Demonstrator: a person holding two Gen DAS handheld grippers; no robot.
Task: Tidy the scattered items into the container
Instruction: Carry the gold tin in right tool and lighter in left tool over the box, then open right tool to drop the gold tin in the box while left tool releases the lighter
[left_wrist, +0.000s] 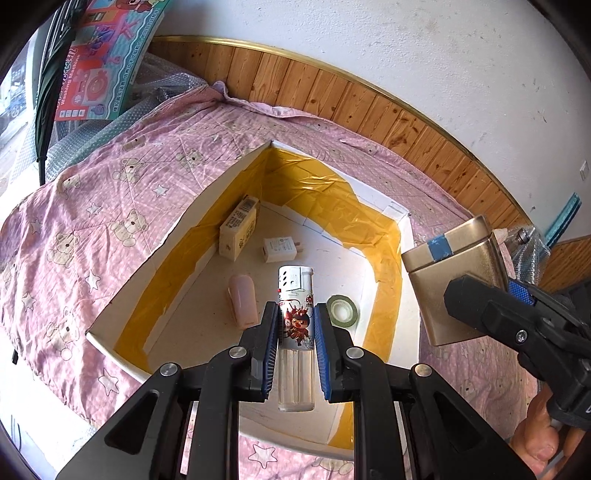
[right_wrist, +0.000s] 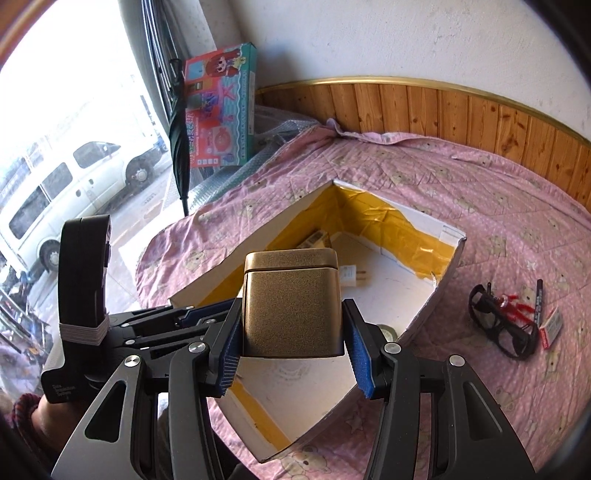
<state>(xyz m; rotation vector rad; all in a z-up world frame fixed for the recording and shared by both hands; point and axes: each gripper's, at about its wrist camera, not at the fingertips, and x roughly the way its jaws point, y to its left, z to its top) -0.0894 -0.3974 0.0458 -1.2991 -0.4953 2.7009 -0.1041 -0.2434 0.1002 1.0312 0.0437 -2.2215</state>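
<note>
Box, open-topped, sits on the pink quilt. Right tongs are clamped across a gold tin, held above the box: rigid, smooth, probably slippery, best gripped on flat sides. Left tongs pinch a lighter mid-body over the box; light, hard plastic.

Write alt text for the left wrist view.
The left gripper holds a lighter upright over an open white box lined with yellow tape, on a pink bedspread. At right, the right gripper holds a gold tin.
</note>
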